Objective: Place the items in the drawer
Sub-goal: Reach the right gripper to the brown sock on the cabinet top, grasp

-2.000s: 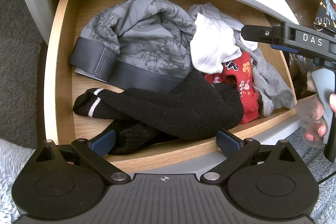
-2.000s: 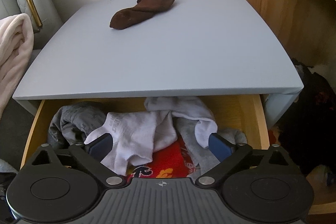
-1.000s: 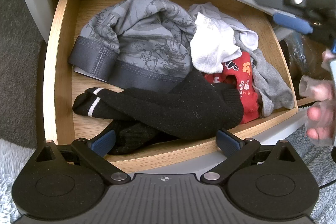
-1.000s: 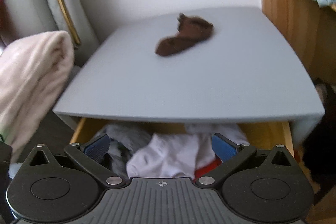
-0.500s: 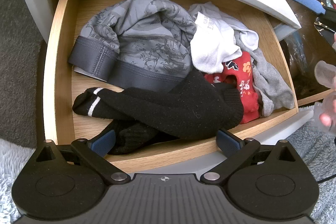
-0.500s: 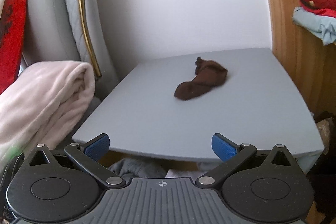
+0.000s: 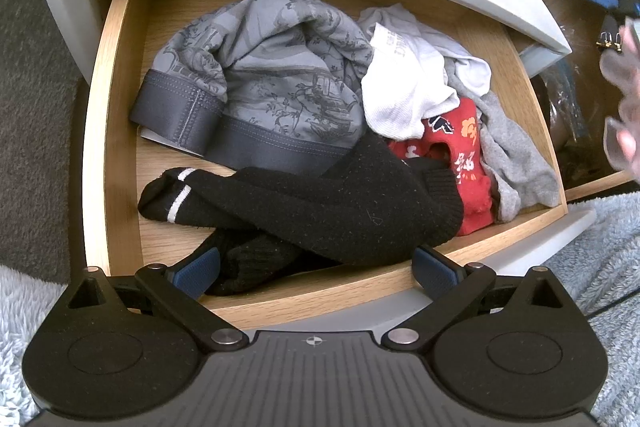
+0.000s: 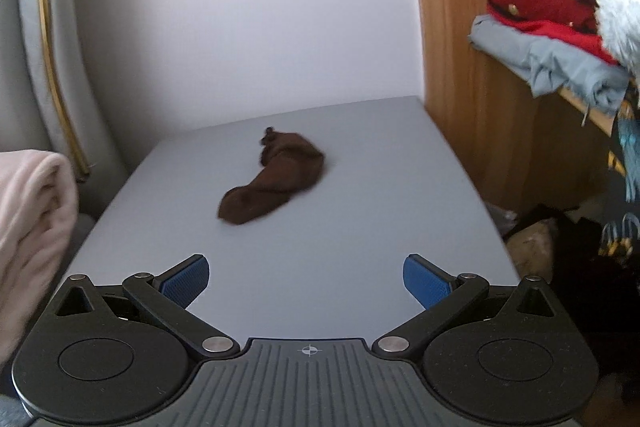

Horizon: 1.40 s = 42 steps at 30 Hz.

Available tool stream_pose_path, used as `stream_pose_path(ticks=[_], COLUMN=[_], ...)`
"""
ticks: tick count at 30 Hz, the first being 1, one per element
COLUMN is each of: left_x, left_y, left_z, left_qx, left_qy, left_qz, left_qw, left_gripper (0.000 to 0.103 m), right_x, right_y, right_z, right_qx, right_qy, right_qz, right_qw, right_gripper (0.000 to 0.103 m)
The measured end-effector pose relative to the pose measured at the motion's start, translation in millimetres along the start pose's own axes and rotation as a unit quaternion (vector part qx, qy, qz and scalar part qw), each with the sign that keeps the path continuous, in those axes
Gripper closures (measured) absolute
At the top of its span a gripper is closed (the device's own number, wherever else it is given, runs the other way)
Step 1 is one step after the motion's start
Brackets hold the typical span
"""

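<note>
Right gripper (image 8: 306,277) wide open, empty, over grey nightstand top (image 8: 400,187) facing the brown sock (image 8: 274,179) lying there; left gripper (image 7: 316,267) also wide open, empty, at open drawer (image 7: 116,131) beside black socks (image 7: 320,207).

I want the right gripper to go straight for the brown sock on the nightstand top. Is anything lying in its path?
Nothing visible does. The right gripper is open and faces the brown sock, with only bare grey nightstand top between them.
</note>
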State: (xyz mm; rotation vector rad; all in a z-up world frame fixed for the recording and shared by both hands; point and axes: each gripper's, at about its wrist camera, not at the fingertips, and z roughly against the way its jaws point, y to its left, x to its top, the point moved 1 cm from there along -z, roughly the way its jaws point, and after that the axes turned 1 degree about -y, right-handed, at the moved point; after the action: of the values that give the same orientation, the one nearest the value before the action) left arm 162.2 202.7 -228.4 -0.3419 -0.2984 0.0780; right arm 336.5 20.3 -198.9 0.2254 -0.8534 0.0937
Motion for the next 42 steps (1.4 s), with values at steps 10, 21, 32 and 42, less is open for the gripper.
stream_pose_path(ticks=[10,21,32,42], left_x=[0,0,0,1], left_y=[1,1,0,1], left_z=[0,0,-2,-5], left_qx=[-0.004,-0.002,-0.004,-0.007], left_qy=[0.002,0.0,0.004,0.009], left_qz=[0.001,-0.005,-0.009,-0.007], left_qw=[1.0,1.0,0.9999,0.9999], left_gripper=[0.0,0.0,0.0,0.0], right_x=[35,52,78,65], right_y=[36,73,94,84], right_z=[-30,-75,-120,-140], right_qx=[-0.022,0.017,-0.023,-0.024], right_qy=[-0.004,0.032,0.028,0.064], right_qz=[0.058,0.066,0.082,0.064], right_qw=[0.998,0.997,0.996,0.996], right_gripper=[0.0,0.001,0.001,0.048])
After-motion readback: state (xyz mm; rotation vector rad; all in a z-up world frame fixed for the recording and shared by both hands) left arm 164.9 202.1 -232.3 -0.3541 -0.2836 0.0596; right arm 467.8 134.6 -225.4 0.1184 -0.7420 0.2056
